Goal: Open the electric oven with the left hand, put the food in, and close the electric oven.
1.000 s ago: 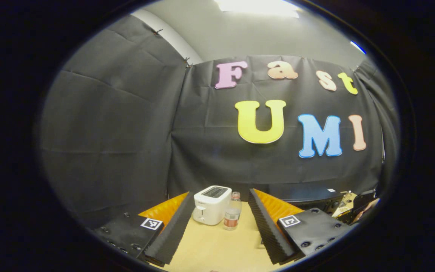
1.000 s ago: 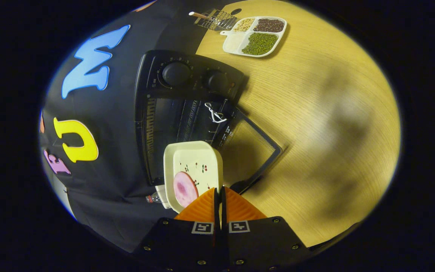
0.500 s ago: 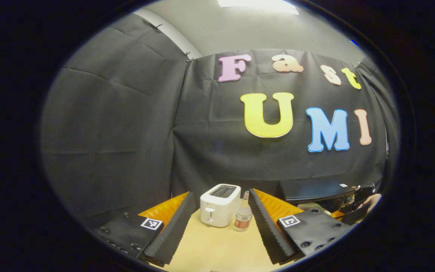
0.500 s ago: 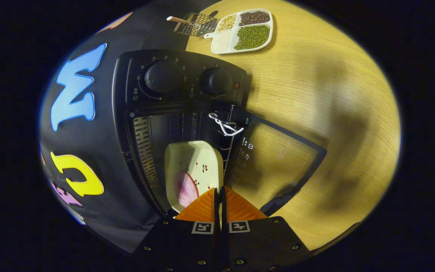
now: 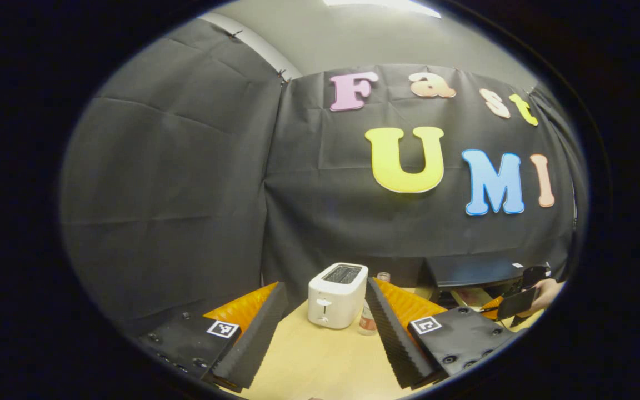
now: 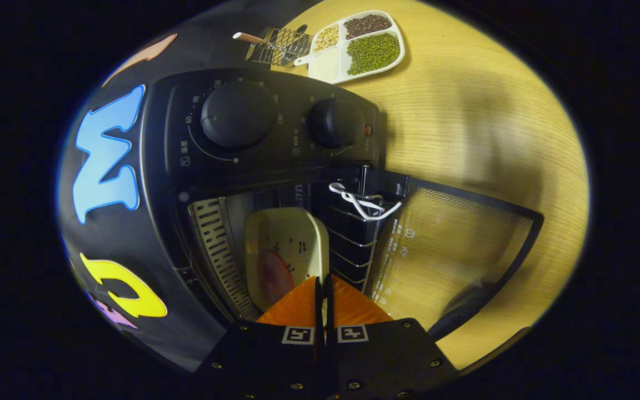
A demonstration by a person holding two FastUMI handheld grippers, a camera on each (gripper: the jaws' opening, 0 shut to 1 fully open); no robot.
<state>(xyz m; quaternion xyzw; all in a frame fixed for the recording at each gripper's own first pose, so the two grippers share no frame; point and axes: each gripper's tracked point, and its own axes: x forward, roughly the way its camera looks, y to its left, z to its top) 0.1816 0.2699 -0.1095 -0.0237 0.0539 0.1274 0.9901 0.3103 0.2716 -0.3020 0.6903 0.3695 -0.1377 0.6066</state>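
Observation:
In the right gripper view the black electric oven [image 6: 253,128] stands with its glass door [image 6: 453,239] folded down onto the table. My right gripper [image 6: 323,278] is shut on the rim of a cream plate [image 6: 286,233] carrying a pink slice of ham [image 6: 273,272]. Plate and ham sit inside the oven's mouth, beside the wire shelf [image 6: 353,233]. In the left gripper view my left gripper [image 5: 325,284] hangs open and empty above the table, away from the oven [image 5: 473,271], which lies at the right with the other gripper [image 5: 514,303] and a hand in front of it.
A white toaster [image 5: 336,294] and a small bottle [image 5: 369,323] stand just beyond my left fingers. Past the oven, on the wooden table [image 6: 492,128], lie a white divided tray of beans [image 6: 359,47] and a wire basket with a wooden handle [image 6: 275,44].
My right gripper has carried the plate forward from in front of the oven into its mouth. The left gripper has swung a little left, staying open.

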